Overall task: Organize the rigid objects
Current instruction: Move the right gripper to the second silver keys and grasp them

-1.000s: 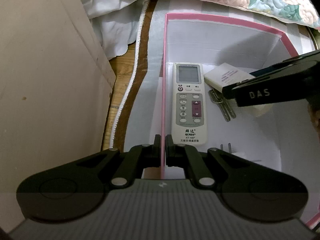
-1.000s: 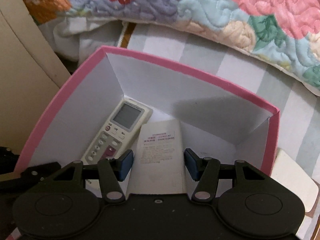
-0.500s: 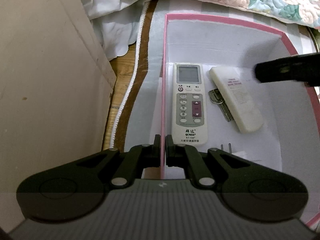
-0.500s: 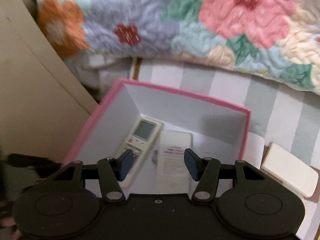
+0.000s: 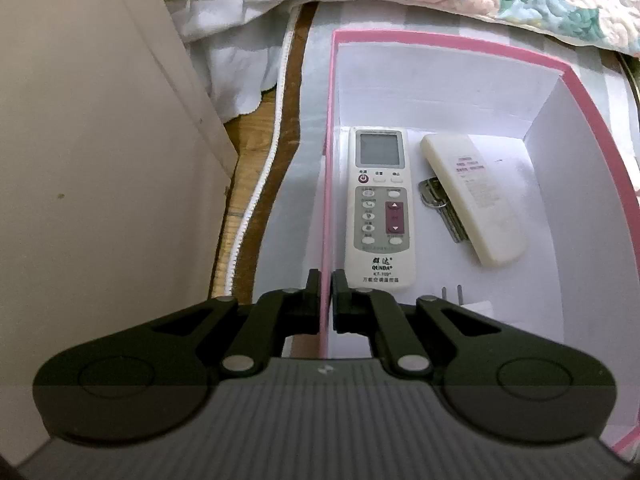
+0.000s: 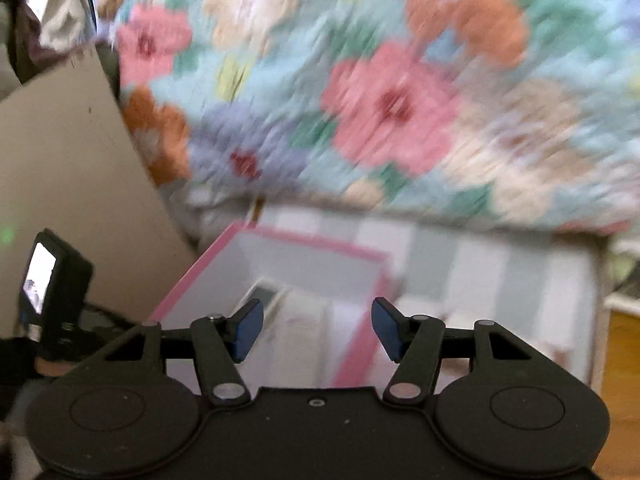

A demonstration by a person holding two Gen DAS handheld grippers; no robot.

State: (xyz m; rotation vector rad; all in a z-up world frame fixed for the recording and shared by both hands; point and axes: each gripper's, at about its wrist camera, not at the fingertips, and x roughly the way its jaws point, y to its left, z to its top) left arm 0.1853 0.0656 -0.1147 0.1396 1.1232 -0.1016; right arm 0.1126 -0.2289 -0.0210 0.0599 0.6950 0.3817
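Right wrist view is motion-blurred; right gripper (image 6: pixel 317 330) is seen spread, empty. Left gripper (image 5: pixel 326 286) is pinched on pink box (image 5: pixel 452 42) wall; keys (image 5: pixel 434 198) are half hidden under cream remote (image 5: pixel 474 198).

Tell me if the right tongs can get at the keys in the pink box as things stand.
Probably not cleanly. The right tongs are open and above the box, but the keys lie partly under the cream remote, close beside the white remote.

The left wrist view looks down from close over the box (image 5: pixel 328 168), along its left wall. The right wrist view, blurred, sits higher and farther back, facing the quilt (image 6: pixel 380 96). Both share the box (image 6: pixel 272 264).
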